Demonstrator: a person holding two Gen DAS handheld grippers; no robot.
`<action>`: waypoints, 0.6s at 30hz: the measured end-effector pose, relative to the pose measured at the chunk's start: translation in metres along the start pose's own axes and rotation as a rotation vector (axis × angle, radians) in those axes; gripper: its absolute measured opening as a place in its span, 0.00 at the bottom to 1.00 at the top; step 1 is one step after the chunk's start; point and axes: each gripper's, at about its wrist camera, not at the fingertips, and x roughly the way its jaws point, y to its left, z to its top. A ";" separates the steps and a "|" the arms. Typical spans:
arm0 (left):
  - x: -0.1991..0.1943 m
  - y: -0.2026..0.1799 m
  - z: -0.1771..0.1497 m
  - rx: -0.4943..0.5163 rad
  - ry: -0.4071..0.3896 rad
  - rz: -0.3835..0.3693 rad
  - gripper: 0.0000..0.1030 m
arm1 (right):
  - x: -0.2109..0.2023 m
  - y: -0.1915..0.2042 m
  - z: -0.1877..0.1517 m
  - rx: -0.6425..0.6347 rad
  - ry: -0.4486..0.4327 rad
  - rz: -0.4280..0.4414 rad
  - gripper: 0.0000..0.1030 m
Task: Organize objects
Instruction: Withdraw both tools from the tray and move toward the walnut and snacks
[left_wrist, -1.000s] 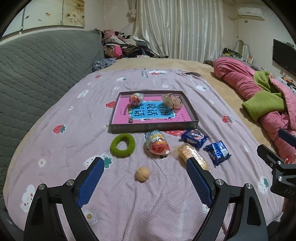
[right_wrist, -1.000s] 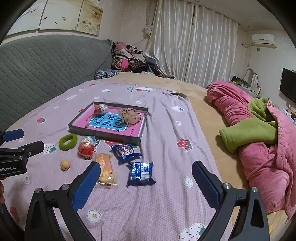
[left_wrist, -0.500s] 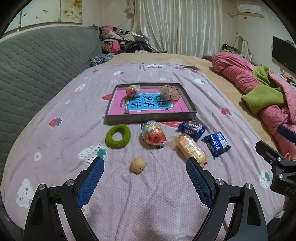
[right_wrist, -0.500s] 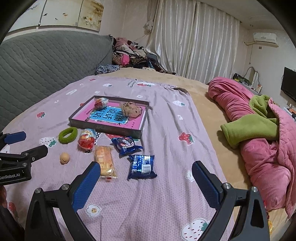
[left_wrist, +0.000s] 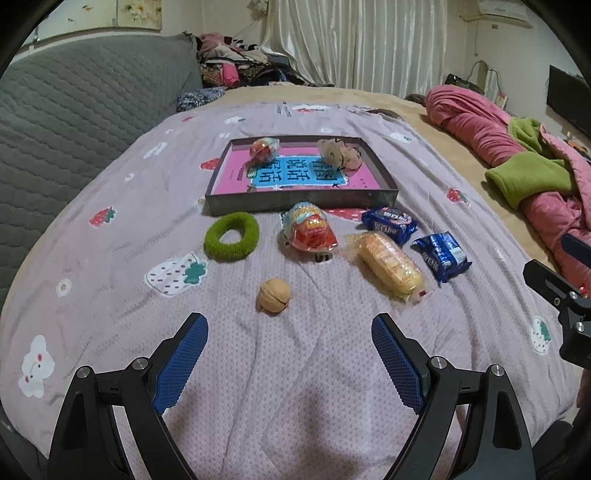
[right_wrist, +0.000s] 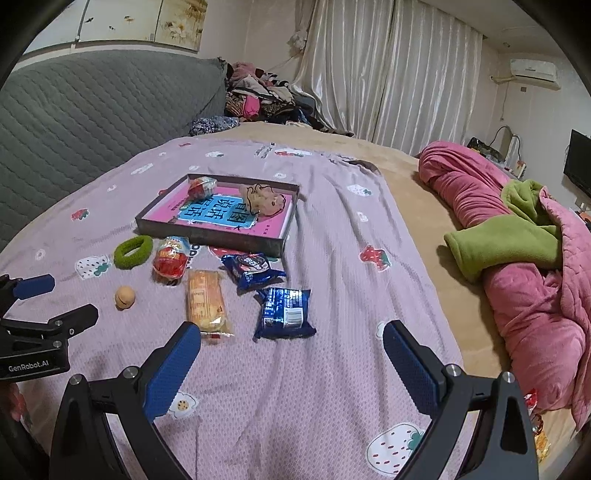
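A shallow dark tray with a pink and blue base lies on the purple bedsheet. In it are a red snack pack and a beige plush. In front lie a green ring, a red snack pack, a walnut, a yellow cake pack and two blue cookie packs. My left gripper is open and empty, just short of the walnut. My right gripper is open and empty, just short of the nearer blue cookie pack.
A grey quilted sofa back runs along the left. A rolled pink blanket with a green one lies at the right. Clothes are piled at the far end by the curtains.
Both grippers have moved forward and lower toward the objects. The walnut now sits closer to my left gripper's fingers. Both stay open.
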 end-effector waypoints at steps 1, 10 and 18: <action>0.001 0.001 0.000 0.000 0.001 -0.001 0.88 | 0.001 0.000 -0.001 0.001 0.003 -0.001 0.97; 0.019 0.012 -0.008 -0.021 0.028 0.000 0.88 | 0.009 -0.001 -0.003 0.003 0.014 -0.001 0.97; 0.035 0.015 -0.007 -0.039 0.047 -0.013 0.88 | 0.027 -0.004 -0.007 0.004 0.041 -0.003 0.97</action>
